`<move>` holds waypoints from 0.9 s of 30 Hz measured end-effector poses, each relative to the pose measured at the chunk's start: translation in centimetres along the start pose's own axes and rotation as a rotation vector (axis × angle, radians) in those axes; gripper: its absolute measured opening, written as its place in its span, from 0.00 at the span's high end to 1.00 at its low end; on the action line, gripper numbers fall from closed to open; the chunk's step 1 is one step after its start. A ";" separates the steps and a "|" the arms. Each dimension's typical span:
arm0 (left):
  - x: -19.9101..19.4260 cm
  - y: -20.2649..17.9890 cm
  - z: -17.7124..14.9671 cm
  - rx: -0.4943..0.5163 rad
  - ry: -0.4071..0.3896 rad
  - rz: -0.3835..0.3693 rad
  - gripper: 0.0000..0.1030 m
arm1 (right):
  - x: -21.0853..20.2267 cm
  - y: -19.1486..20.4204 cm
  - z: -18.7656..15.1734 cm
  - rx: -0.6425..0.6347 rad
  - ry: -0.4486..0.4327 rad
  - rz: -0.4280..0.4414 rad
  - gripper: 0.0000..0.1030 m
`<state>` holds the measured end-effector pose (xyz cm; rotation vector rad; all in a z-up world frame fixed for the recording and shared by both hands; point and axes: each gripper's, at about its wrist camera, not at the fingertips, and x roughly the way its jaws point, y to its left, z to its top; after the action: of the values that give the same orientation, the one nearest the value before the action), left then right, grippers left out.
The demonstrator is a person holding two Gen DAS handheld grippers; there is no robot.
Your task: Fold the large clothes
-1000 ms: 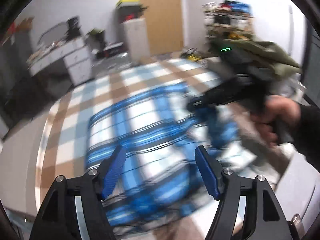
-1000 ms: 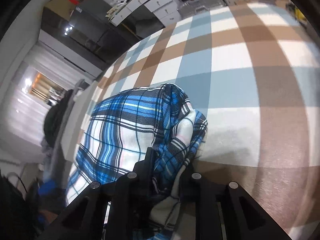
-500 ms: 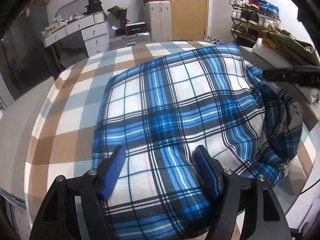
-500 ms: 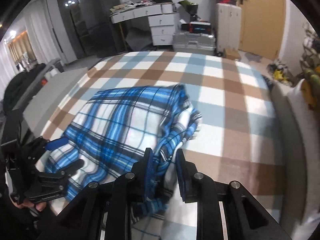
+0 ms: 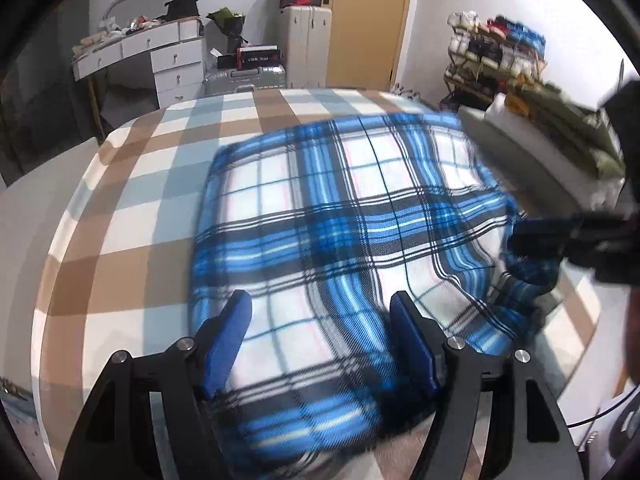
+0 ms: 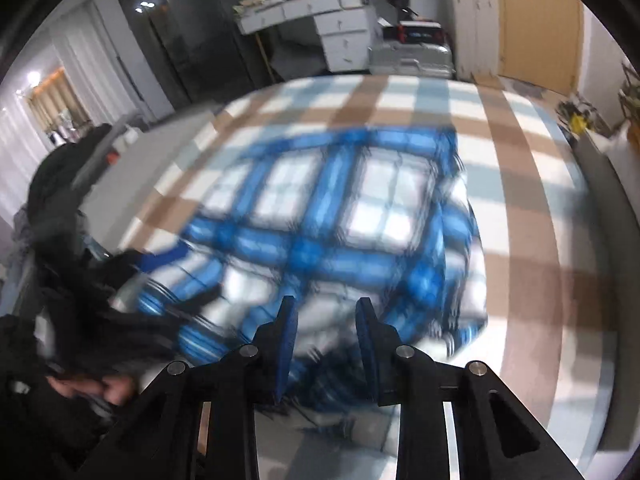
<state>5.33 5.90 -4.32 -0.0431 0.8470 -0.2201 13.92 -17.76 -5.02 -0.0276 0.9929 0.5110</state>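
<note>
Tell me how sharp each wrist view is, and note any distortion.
Left wrist view: the plaid garment is fairly sharp in the middle and smeared near the right gripper. Right wrist view: heavy motion blur over the garment and the bedspread; only its own fingers are crisp. Both views bow straight lines, fisheye style.

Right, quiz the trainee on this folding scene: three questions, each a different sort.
1. True or false: the left tongs grip the plaid garment.
2. The garment lies on: A) a checked bedspread; B) bare floor; C) a chair.
3. What furniture with drawers stands beyond the bedspread?
Key: 1 false, they stand open over it. 2 A. 3 a white desk.
</note>
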 end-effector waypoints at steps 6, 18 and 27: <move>-1.7 2.1 -0.6 -0.038 -0.019 0.024 0.35 | -0.8 -1.1 -3.0 0.092 -0.036 0.014 0.34; -1.1 2.6 -0.5 -0.031 0.019 0.045 0.35 | 2.5 -0.7 -1.5 0.164 -0.066 0.137 0.88; -4.0 3.1 1.8 -0.036 -0.077 0.054 0.35 | -6.0 -3.6 0.5 0.312 -0.375 0.596 0.95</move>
<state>4.69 9.67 -0.57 -0.0613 0.7748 -0.1513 13.22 -23.16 -0.65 0.6387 0.6904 0.8609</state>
